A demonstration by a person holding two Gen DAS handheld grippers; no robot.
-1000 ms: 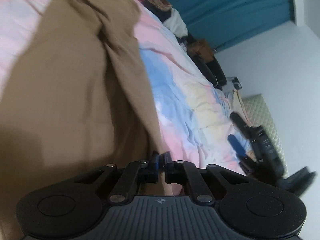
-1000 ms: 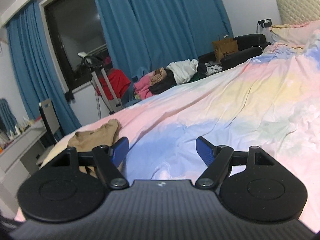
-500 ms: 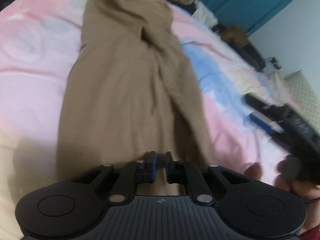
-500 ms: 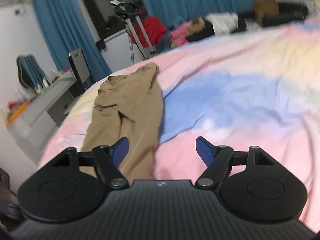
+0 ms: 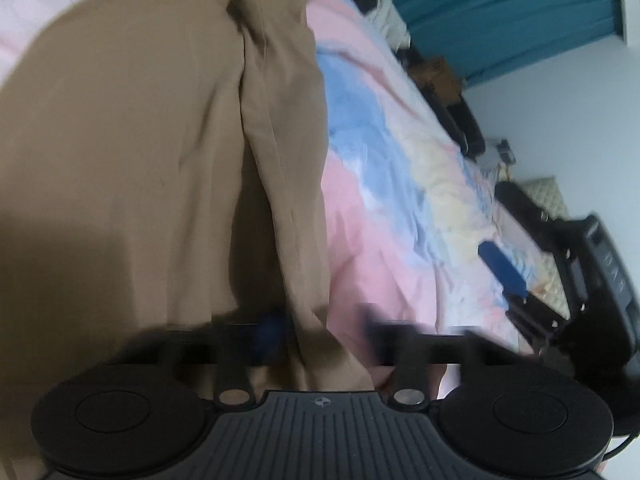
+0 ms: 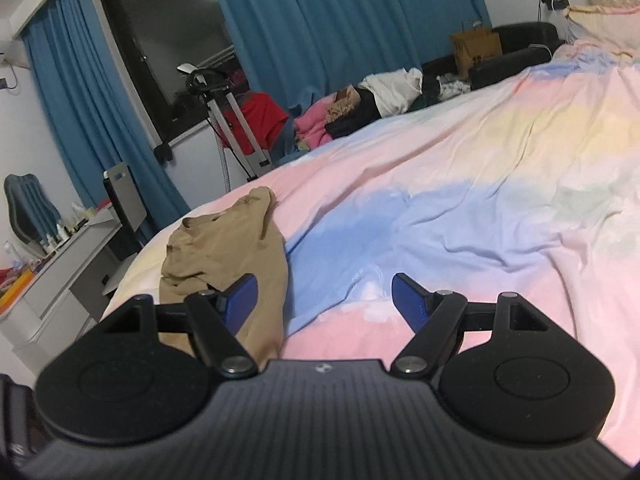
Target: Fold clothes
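Tan trousers (image 5: 160,152): soft matt cloth, lightly creased. Bedsheet (image 6: 460,208): smooth pastel cotton-like cloth, wrinkled. Right gripper (image 6: 323,300): matt black plastic, ribbed body, blue pads (image 6: 240,300), shiny metal pivots.

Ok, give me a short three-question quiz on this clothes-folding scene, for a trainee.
1. True or false: the right gripper is shut on the tan garment.
2. The curtains are: A red, B blue, C white.
3. What lies between the fingers of the left gripper?
Key: 1 false, it is open and empty; 2 B; 3 the tan garment.
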